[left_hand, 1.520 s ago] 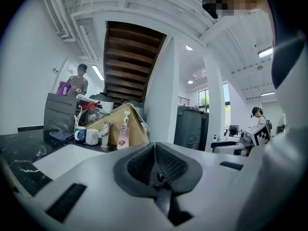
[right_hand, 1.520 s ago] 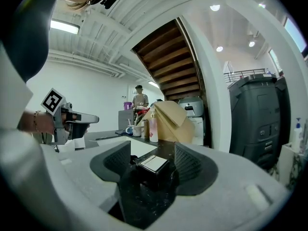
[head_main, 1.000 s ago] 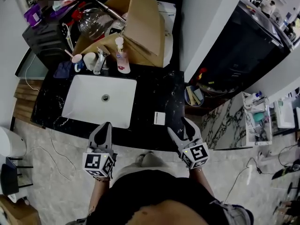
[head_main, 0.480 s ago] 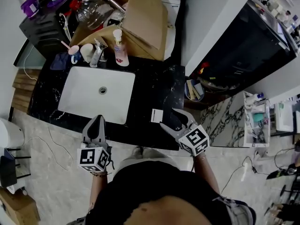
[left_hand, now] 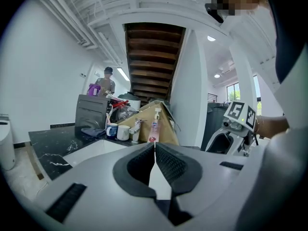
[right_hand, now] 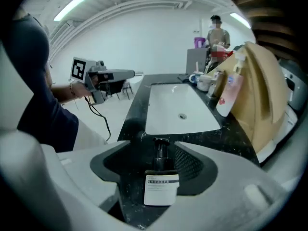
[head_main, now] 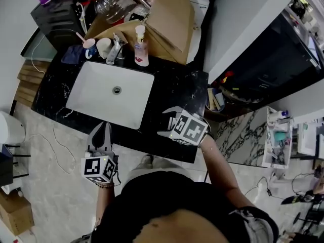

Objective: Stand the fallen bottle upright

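Note:
A black pump bottle [right_hand: 161, 179] with a white label lies on its side on the black marble counter [head_main: 177, 87], its pump head pointing toward the sink. My right gripper [right_hand: 154, 150] is open, low over the counter, with one jaw on each side of the bottle and gaps left between them. In the head view the right gripper [head_main: 165, 121] covers most of the bottle. My left gripper [head_main: 104, 129] hangs off the counter's front edge by the sink; seen from its own camera, the left gripper [left_hand: 155, 146] is shut and holds nothing.
A white sink [head_main: 111, 92] fills the counter's left part. Behind it stand a faucet [head_main: 115, 49], two cups [head_main: 97, 47] and an upright pink soap bottle [head_main: 141, 48]. A cardboard box [head_main: 172, 19] leans at the back. A person [right_hand: 217, 30] stands far off.
My right gripper has swung left and forward over the counter and now straddles the fallen bottle. The left gripper has stayed near the front edge, shut.

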A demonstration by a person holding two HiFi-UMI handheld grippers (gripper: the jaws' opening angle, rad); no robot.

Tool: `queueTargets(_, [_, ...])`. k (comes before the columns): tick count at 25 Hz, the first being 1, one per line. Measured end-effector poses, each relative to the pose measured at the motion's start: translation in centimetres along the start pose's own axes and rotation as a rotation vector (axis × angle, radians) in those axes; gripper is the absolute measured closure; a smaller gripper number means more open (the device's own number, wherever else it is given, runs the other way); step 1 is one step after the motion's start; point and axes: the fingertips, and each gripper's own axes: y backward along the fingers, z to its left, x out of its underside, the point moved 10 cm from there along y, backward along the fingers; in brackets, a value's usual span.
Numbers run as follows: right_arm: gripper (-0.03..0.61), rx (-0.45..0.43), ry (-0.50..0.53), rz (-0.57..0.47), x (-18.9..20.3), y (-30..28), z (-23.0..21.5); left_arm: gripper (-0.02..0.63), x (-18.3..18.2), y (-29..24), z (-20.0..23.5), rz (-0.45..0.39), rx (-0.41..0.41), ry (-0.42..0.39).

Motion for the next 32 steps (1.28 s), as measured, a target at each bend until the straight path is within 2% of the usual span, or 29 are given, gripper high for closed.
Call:
queueTargets(6, [0.302,-0.054,0.126,0.354,-2.4,-4.9,-1.6,0.606,0.5,2.1,0.8,-0.015,-0.079,0.027])
queueTargets(11, [0.328,-0.083,0.199,0.544,-2.6,-8.4,-2.3,0.605,1.1,4.2,1.8,-0.018,-0.160,0.046])
queueTargets(15, [0.335,-0.124,0.199,0.619,-2.0,-10.2,-2.4,0.605,1.2,5.4,2.2,-0.028,-0.209,0.055])
queueTargets(18, [0.364,-0.134,0.177,0.638,-1.6,-10.7,-2.3,0.605,1.4,5.8,2.5,-0.028,-0.227,0.058])
queueTargets(24, [0.393,-0.157,0.228,0.598,-1.6,-10.0,-1.5,0.605,1.6,5.5,2.2,-0.023,-0.216,0.060])
queueTargets(26, [0.454,-0.135,0.233,0.554,-1.8,-9.0,-1.2,0.605,1.5,5.2,2.1,-0.024,-0.202,0.056])
queueTargets(29, [0.463,-0.114,0.240,0.441,-2.2,-7.1,-0.8,0.604,1.4,4.6,1.7,-0.024,-0.181,0.050])
queueTargets(32, [0.466,-0.068,0.198,0.333,-1.7,-5.0,-0.6,0.605,1.3,3.9,1.2,-0.020,-0.150,0.043])
